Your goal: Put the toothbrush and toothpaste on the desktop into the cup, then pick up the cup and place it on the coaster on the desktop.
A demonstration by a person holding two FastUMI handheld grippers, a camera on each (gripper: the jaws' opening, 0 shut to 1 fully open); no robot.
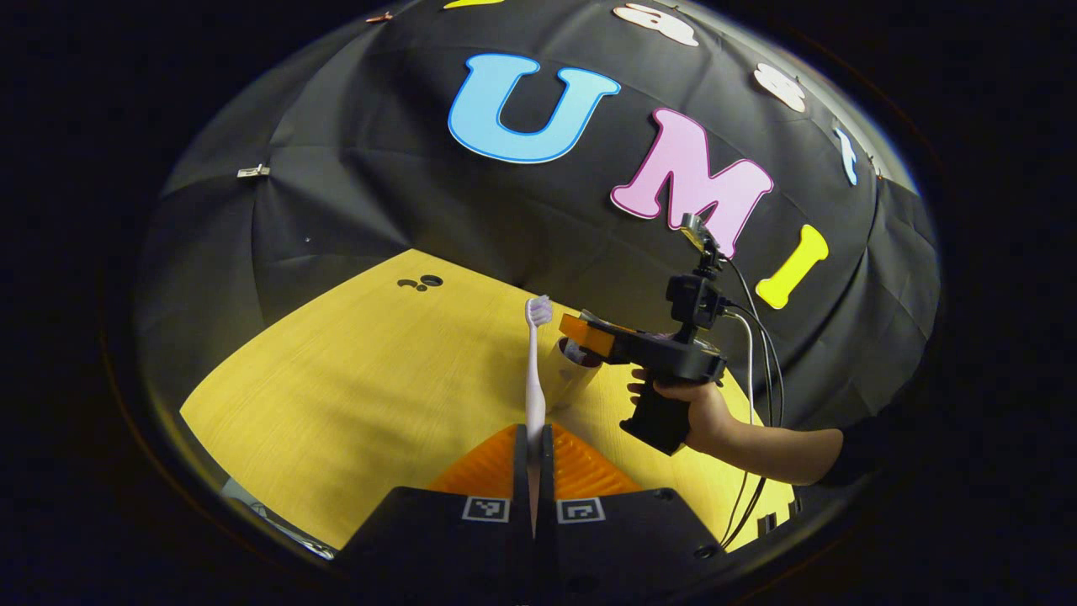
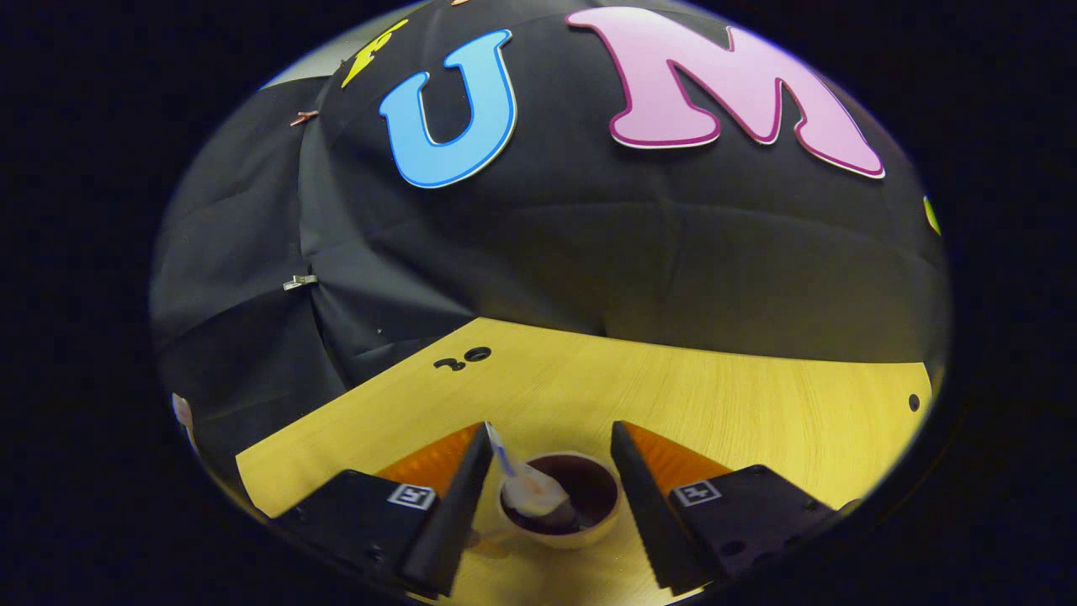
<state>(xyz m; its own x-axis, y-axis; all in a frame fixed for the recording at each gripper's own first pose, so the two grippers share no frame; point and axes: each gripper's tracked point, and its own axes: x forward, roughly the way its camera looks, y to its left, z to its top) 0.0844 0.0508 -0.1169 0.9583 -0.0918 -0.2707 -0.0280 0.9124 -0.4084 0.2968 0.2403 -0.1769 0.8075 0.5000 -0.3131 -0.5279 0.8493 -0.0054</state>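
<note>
Yellow wood-grain desktop (image 1: 353, 396) runs under both of my tools, backed by the booth's black cloth wall (image 1: 353, 202).

From the left gripper view, my left gripper (image 1: 533, 454) has its two fingers drawn nearly together, clamped on the handle of the toothbrush (image 1: 535, 370). I see the brush standing upright out of the fingers, bristled head at the top, its handle rising straight along the gap. Just beyond and slightly right of the brush stands the cup (image 1: 570, 370), pale outside, close behind the brush; whether the two touch I cannot tell. Over the cup's mouth sits my right gripper (image 1: 580, 337), held by a hand (image 1: 702, 412) coming in from the right, with cables trailing off the tool.

From the right gripper view, my right gripper (image 2: 551, 471) has its fingers spread wide apart, gripping nothing. The cup (image 2: 589, 526) lies directly between and below the fingertips, its dark interior open to the camera. Inside it leans the toothpaste (image 2: 526, 488), a pale tube with its upper end tilted toward the left finger, resting against the cup's rim on that side. Two small dark holes (image 2: 464, 358) mark the desktop farther back near the wall.
</note>
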